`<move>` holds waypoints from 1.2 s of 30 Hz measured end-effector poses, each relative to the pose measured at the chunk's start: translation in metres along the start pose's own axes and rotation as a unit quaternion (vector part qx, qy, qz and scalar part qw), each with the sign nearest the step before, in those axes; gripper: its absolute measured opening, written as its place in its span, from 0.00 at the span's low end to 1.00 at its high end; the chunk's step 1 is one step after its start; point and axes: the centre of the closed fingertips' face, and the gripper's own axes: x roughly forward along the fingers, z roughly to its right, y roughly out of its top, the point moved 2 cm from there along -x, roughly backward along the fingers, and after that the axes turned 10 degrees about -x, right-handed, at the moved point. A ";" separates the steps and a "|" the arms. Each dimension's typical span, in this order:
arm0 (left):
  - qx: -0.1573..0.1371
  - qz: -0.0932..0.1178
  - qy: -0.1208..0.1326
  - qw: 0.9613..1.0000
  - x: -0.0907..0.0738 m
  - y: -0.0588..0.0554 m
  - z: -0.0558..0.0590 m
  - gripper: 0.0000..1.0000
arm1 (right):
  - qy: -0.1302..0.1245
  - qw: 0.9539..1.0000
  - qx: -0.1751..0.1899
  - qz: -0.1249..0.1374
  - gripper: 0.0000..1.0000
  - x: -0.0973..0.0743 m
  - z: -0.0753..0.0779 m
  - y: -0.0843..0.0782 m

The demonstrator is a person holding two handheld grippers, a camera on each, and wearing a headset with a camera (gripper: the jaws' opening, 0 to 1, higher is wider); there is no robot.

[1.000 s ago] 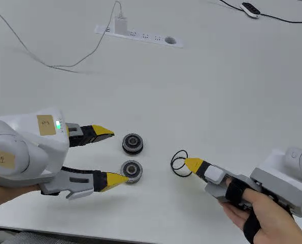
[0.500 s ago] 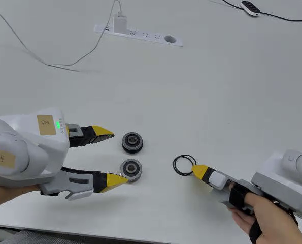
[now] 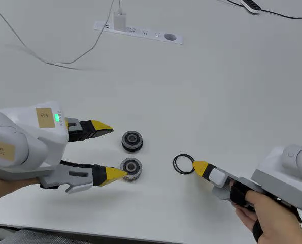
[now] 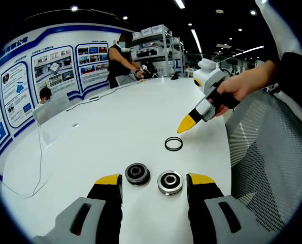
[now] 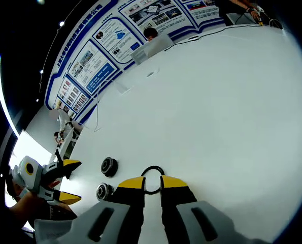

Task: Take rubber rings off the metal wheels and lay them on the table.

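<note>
Two small metal wheels lie on the white table. The far wheel wears a black rubber ring. The near wheel shows a bare silver rim. My left gripper is open, its yellow tips just left of both wheels and touching neither. A loose black rubber ring lies flat on the table. My right gripper is shut and holds nothing, its tip just right of that ring.
A white power strip with a plugged-in charger lies at the back, and a grey cable trails left from it. A dark device sits at the far right corner. The table's front edge runs just below the grippers.
My right gripper has drawn back to the right, off the loose ring, which now lies flat by itself. The left gripper and both wheels have barely shifted.
</note>
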 end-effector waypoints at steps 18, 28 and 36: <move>0.003 -0.006 0.018 1.000 0.018 0.009 -0.031 0.38 | 0.056 0.998 -0.016 0.030 0.18 0.009 -0.024 0.018; -0.003 -0.019 0.009 1.000 0.041 0.003 -0.038 0.30 | 0.090 0.995 -0.023 0.021 0.19 0.016 -0.045 0.014; -0.005 -0.030 0.002 1.000 0.049 -0.004 -0.040 0.27 | 0.113 0.993 -0.034 0.010 0.20 0.022 -0.056 0.009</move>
